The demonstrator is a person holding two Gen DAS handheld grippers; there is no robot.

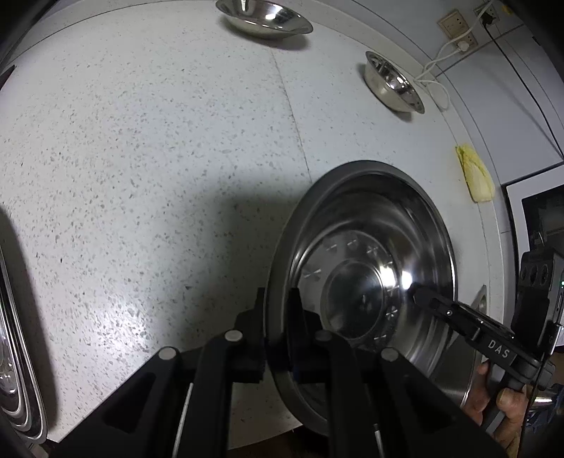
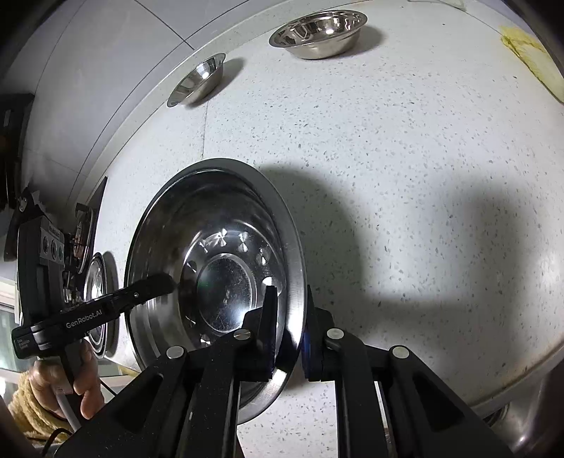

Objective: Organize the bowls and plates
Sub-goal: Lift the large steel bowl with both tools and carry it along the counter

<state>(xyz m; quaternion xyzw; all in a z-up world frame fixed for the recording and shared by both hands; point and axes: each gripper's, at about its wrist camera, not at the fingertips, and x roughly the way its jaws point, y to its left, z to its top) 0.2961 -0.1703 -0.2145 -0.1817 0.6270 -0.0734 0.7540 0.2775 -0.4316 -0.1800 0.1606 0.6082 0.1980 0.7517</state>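
Note:
A large steel plate point(image 1: 370, 253) with a wide rim is held tilted above the speckled counter point(image 1: 141, 158) between both grippers. My left gripper point(image 1: 278, 299) is shut on its near rim. My right gripper point(image 2: 289, 299) is shut on the opposite rim of the same plate point(image 2: 211, 246). The right gripper also shows in the left wrist view point(image 1: 419, 296), the left one in the right wrist view point(image 2: 165, 282). Two steel bowls stand at the back of the counter: a shallow one point(image 1: 264, 17) point(image 2: 197, 79) and a deeper one point(image 1: 393, 81) point(image 2: 317, 31).
A stack of steel plates point(image 1: 14, 352) lies at the counter's left edge, also in the right wrist view point(image 2: 97, 299). A yellow cloth point(image 1: 476, 176) lies by the back wall. Wall sockets point(image 1: 454, 28) with a white cable hang above. A sink rim point(image 2: 521, 429) is at the right.

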